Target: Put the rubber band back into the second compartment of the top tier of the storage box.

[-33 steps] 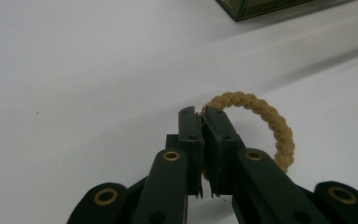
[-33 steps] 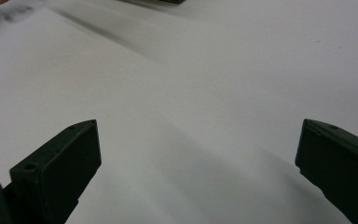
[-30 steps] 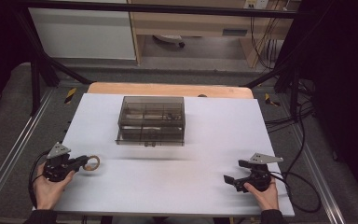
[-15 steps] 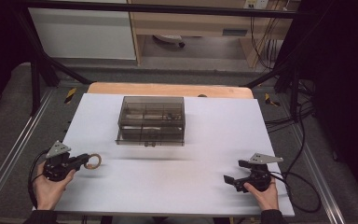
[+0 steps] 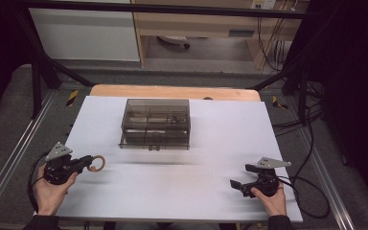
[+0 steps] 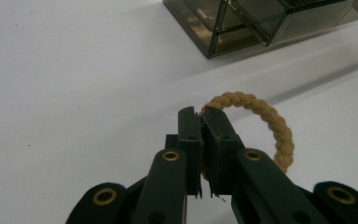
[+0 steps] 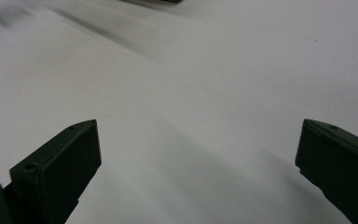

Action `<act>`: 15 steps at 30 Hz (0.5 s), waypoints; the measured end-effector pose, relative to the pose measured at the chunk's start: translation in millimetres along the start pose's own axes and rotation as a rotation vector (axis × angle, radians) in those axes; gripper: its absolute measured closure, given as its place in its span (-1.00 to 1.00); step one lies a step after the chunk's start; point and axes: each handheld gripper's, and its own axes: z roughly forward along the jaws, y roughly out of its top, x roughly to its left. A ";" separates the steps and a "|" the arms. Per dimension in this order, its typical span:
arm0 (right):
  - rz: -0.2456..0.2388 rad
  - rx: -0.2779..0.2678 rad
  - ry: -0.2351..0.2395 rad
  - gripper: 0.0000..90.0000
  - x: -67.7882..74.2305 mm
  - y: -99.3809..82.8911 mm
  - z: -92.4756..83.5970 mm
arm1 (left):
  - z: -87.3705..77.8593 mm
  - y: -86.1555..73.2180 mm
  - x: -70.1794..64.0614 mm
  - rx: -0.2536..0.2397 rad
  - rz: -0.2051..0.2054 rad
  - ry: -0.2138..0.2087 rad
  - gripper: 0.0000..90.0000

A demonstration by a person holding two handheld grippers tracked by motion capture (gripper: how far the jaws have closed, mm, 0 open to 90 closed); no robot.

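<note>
Left gripper (image 5: 87, 164) pinches tan braided rope ring (image 6: 261, 121) at near-left of white table (image 5: 211, 143), ring shifted slightly toward smoky clear plastic drawer box (image 5: 155, 123) since earlier. Right gripper (image 5: 237, 185) unmoved, jaws spread wide.

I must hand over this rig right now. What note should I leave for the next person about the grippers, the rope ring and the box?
Left gripper: shut on the braided rope ring, near the table's left front.
Right gripper: open, holds nothing, over bare table at the right front.
Smoky clear box: at the table's middle back, apart from both grippers.
Done: ring gripped.
Left, probably: carry the ring to the box.
</note>
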 end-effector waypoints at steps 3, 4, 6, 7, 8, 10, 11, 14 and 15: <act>-0.004 0.001 0.000 -0.98 -0.1 0.0 -0.3 | -0.7 2.1 -1.0 -0.004 0.001 -0.003 0.89; -0.004 0.001 -0.001 -0.98 -0.1 0.0 -0.3 | -1.1 3.0 -1.3 -0.006 0.002 -0.003 0.89; -0.003 0.000 -0.002 -0.98 0.0 -0.1 -0.1 | -2.0 5.3 -2.0 -0.013 0.004 -0.005 0.89; -0.003 0.000 -0.003 -0.98 0.0 -0.2 0.0 | -2.5 6.7 -2.3 -0.014 0.006 -0.006 0.89; -0.003 0.000 -0.003 -0.98 0.0 -0.2 0.0 | -2.8 8.0 -2.8 -0.017 0.008 -0.005 0.89; -0.004 0.000 -0.003 -0.98 0.0 -0.2 0.0 | -3.4 10.5 -3.6 -0.021 0.010 -0.007 0.89; -0.002 0.001 -0.003 -0.98 0.0 -0.1 -0.1 | -3.6 11.6 -4.2 -0.021 0.012 -0.006 0.89; -0.001 0.002 -0.003 -0.98 0.2 -0.2 0.0 | -3.7 14.9 -6.2 -0.027 0.014 -0.010 0.89; -0.001 0.002 -0.003 -0.99 0.2 -0.2 0.0 | -3.8 16.3 -6.7 -0.026 0.019 -0.011 0.89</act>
